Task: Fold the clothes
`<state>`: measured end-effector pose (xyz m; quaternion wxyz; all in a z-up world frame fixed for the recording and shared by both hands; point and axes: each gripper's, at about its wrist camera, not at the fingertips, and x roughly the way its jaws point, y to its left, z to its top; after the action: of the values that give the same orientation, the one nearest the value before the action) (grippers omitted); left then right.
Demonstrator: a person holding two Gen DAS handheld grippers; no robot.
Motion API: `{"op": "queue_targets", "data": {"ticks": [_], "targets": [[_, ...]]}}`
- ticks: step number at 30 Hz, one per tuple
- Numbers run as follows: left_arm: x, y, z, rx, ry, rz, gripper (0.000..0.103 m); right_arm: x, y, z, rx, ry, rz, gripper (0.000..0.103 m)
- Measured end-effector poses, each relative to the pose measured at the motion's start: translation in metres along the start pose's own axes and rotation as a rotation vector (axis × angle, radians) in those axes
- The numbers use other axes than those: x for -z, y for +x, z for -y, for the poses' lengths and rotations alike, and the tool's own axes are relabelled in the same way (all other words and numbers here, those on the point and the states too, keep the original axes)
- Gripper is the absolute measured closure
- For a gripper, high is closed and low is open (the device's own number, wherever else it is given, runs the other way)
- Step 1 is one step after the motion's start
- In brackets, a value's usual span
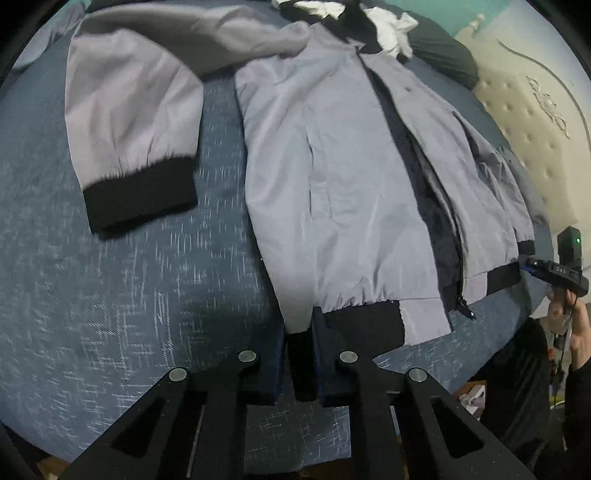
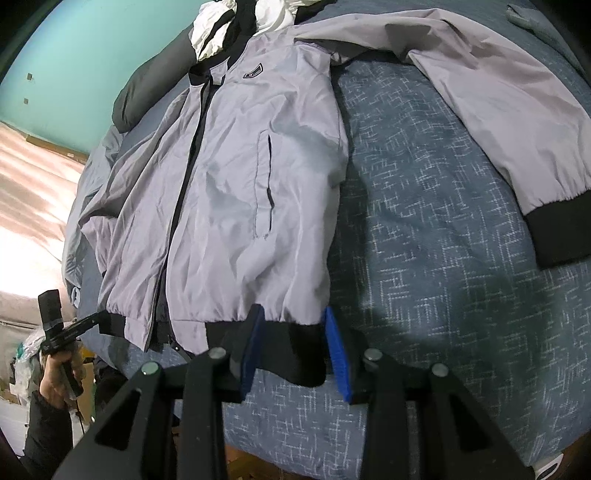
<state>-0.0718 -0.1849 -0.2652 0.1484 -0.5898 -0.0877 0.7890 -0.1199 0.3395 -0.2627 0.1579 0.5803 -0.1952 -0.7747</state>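
A grey jacket (image 1: 332,166) with black ribbed hem (image 2: 295,350) and cuffs was laid front-up on a blue flecked bedspread (image 1: 110,295), zip partly undone, dark lining shown along the opening. Ahead of the left gripper (image 1: 299,354) the body of the jacket was spread; one sleeve (image 1: 129,122) was stretched out beyond and to its left, black cuff (image 1: 140,195) toward the camera. The left gripper's jaws were closed tight on the black hem corner. The right gripper (image 2: 291,350) was clamped on the hem band at the other side, blue pads (image 2: 336,354) pressed on a wider bunch of rib. A chest badge (image 2: 252,72) and a slit pocket (image 2: 269,184) were seen ahead of the right gripper. White and black clothes (image 2: 236,26) were piled beyond the collar. A teal wall (image 2: 92,55) was seen behind, a quilted cream headboard (image 1: 535,122) to the left gripper's right.
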Motion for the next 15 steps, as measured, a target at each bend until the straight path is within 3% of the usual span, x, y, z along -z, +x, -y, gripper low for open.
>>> {"op": "queue_targets", "data": {"ticks": [3,8,10,15], "targets": [[0.004,0.006,0.003,-0.001,-0.010,-0.003,0.088,-0.003,-0.015,0.001,0.026,-0.004,0.042,0.069],[0.003,-0.013,0.005,0.009,-0.011,0.056,0.081,-0.010,-0.040,-0.017,0.047,-0.041,0.098,0.069],[0.001,-0.025,0.005,0.006,-0.014,0.092,0.077,-0.013,-0.040,-0.035,0.037,-0.080,0.097,0.068],[-0.003,-0.047,0.016,0.005,0.013,0.149,0.066,-0.014,-0.018,-0.090,0.004,-0.221,0.035,0.054]]}}
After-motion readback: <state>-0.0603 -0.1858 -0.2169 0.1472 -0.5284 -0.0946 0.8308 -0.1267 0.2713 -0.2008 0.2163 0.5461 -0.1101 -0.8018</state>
